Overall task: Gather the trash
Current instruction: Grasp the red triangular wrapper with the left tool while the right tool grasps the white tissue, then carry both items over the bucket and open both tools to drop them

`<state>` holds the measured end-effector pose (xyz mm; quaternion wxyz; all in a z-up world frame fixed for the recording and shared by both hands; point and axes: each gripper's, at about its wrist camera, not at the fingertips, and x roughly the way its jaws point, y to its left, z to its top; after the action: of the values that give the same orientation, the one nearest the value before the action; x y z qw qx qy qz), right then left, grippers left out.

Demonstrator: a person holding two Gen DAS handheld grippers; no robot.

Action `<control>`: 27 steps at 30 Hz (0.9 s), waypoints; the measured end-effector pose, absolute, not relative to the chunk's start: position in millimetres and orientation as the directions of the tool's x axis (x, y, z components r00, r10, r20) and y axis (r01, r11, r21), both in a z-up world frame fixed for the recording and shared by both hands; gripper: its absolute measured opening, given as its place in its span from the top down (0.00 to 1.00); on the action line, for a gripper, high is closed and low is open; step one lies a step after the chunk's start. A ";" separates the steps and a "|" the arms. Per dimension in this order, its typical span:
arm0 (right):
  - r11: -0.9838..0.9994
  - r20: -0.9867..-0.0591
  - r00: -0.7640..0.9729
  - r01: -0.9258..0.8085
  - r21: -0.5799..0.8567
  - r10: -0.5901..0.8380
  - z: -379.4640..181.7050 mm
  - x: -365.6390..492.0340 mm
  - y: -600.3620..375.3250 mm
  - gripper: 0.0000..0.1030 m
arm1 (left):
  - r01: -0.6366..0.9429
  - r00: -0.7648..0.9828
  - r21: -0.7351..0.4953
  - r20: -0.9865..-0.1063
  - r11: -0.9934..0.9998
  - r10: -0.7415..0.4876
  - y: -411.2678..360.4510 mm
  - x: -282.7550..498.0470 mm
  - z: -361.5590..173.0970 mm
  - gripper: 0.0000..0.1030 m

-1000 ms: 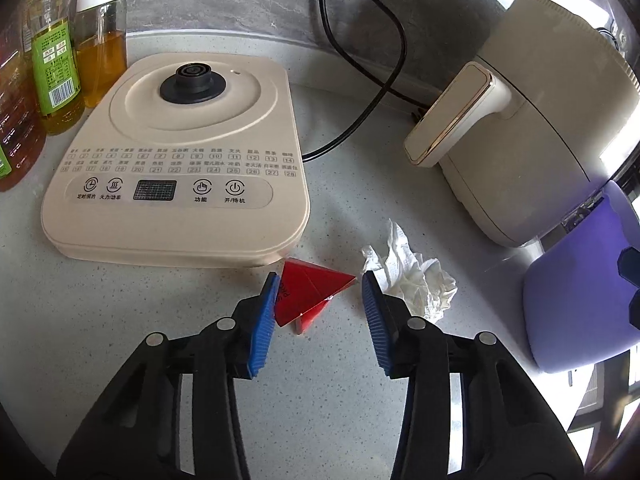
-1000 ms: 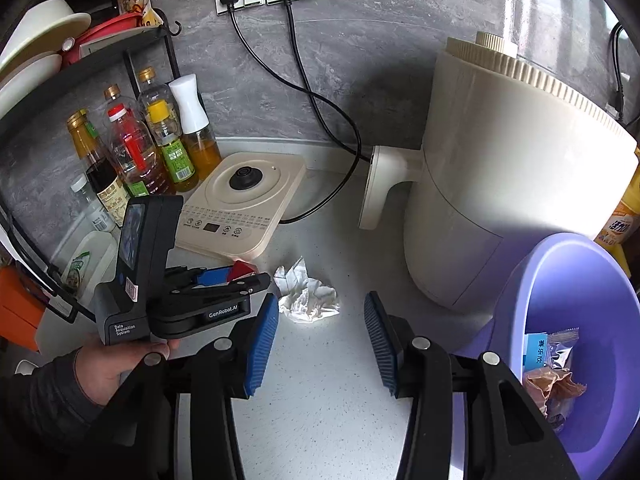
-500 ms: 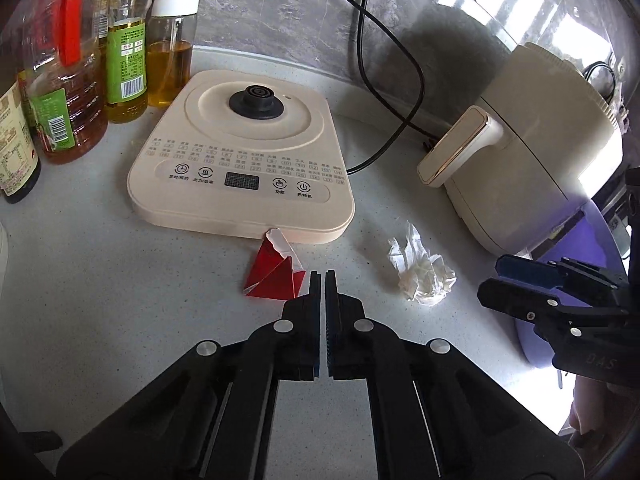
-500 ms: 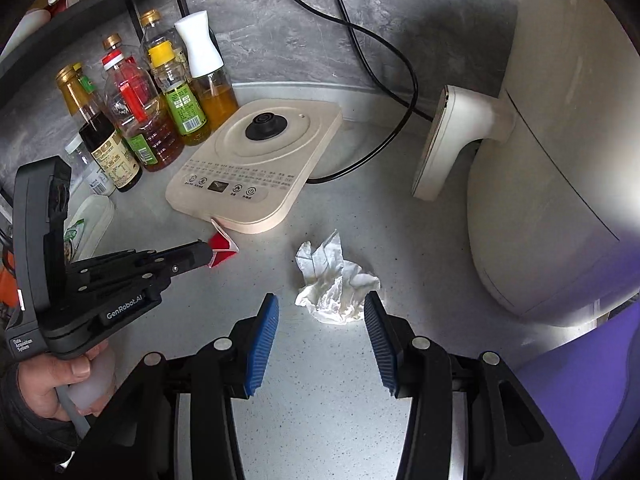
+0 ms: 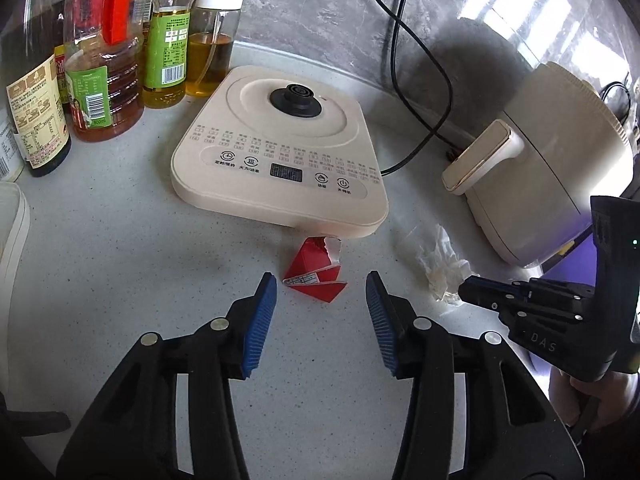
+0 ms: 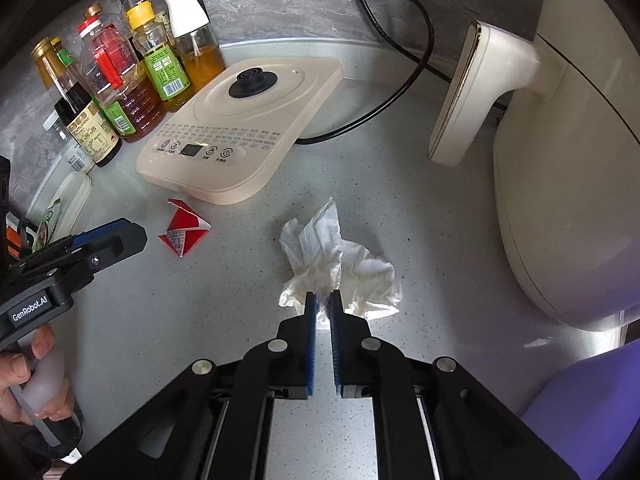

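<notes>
A red folded wrapper (image 5: 314,276) lies on the grey counter just in front of the cream induction cooker (image 5: 280,160); it also shows in the right wrist view (image 6: 183,232). My left gripper (image 5: 321,292) is open, its blue pads either side of the wrapper and a little short of it. A crumpled white tissue (image 6: 336,264) lies to the right, also seen in the left wrist view (image 5: 442,268). My right gripper (image 6: 323,300) is shut on the tissue's near edge. A purple bin (image 6: 588,412) stands at the right.
A cream air fryer (image 6: 560,152) with a protruding handle stands right of the tissue. Several oil and sauce bottles (image 5: 100,60) line the back left. A black power cord (image 5: 420,80) runs along the wall behind the cooker. A white dish (image 5: 12,236) sits at the left edge.
My left gripper shut without the wrapper, backed off and opened again around it. My right gripper moved down to the tissue and closed on its edge.
</notes>
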<state>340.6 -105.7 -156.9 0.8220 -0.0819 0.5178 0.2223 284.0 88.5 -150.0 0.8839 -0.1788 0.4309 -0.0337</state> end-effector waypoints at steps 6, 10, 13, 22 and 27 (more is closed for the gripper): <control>0.894 -0.880 0.376 -0.434 0.111 0.292 -148.9 336.3 -114.0 0.95 | -0.087 0.589 -0.283 -0.788 0.955 -0.180 73.8 301.6 -166.9 0.58; 0.900 -0.874 0.387 -0.420 0.118 0.295 -144.1 334.3 -119.3 0.95 | -0.045 0.605 -0.231 -0.780 0.972 -0.157 69.7 306.0 -157.4 0.81; 0.899 -0.867 0.392 -0.419 0.128 0.307 -138.7 332.0 -119.7 0.95 | -0.034 0.616 -0.238 -0.770 0.971 -0.167 75.1 306.4 -148.7 0.85; 0.876 -0.813 0.447 -0.458 0.149 0.372 -97.9 312.8 -122.0 0.95 | -0.055 0.683 -0.254 -0.715 0.966 -0.149 77.4 284.5 -111.2 0.85; 0.860 -0.764 0.491 -0.485 0.160 0.419 -60.5 293.1 -134.3 0.95 | -0.060 0.727 -0.247 -0.675 0.967 -0.128 69.2 266.4 -82.0 0.85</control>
<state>293.1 -134.3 -60.5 0.8627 -0.0382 0.4309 0.2619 266.4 69.2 -82.0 0.9205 -0.1269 0.3692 -0.0184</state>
